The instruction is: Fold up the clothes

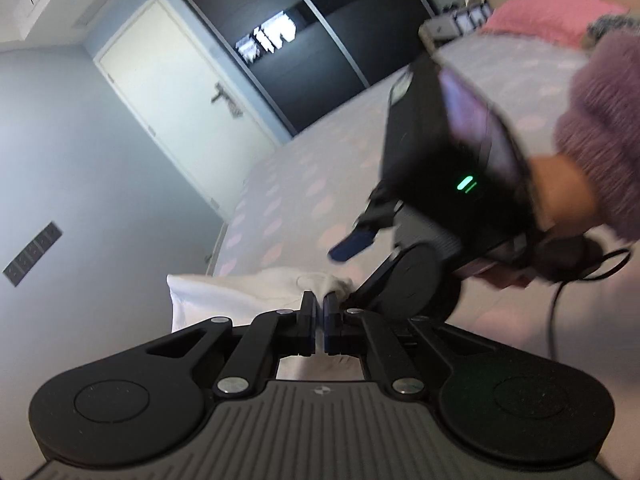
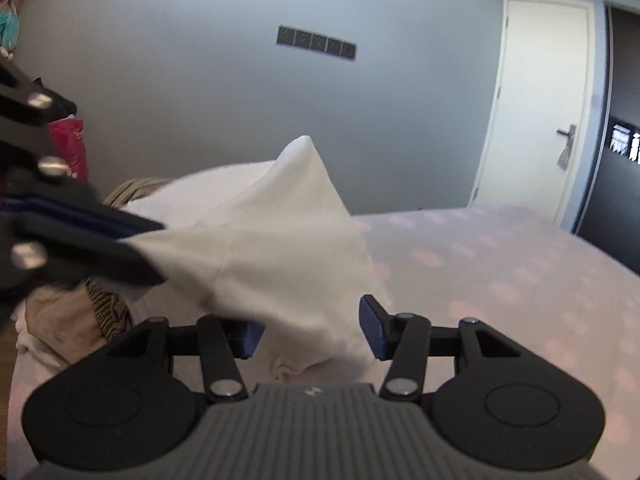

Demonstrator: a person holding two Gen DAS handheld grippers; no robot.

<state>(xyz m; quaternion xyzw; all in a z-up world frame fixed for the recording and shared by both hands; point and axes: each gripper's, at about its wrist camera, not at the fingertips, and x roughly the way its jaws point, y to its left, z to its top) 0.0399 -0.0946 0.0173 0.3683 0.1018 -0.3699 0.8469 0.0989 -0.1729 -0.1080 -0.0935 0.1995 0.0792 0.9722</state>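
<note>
A white garment (image 2: 280,240) hangs lifted above the bed, pulled up into a peak. My left gripper (image 1: 320,304) is shut on a bunched edge of the white garment (image 1: 240,292). The right wrist view shows it at the left, where my left gripper (image 2: 154,250) pinches the cloth's corner. My right gripper (image 2: 312,332) stands open, with the garment's lower part draped between its blue pads (image 2: 374,330), which do not press on it. In the left wrist view a hand in a purple fuzzy sleeve (image 1: 600,128) holds the right gripper's body.
The bed (image 2: 500,280) has a pale sheet with pink dots. A pile of brown and striped clothes (image 2: 100,312) lies at its left end. A pink pillow (image 1: 548,16) lies at the head. A white door (image 2: 536,108) and a dark wardrobe (image 1: 320,60) stand beyond the bed.
</note>
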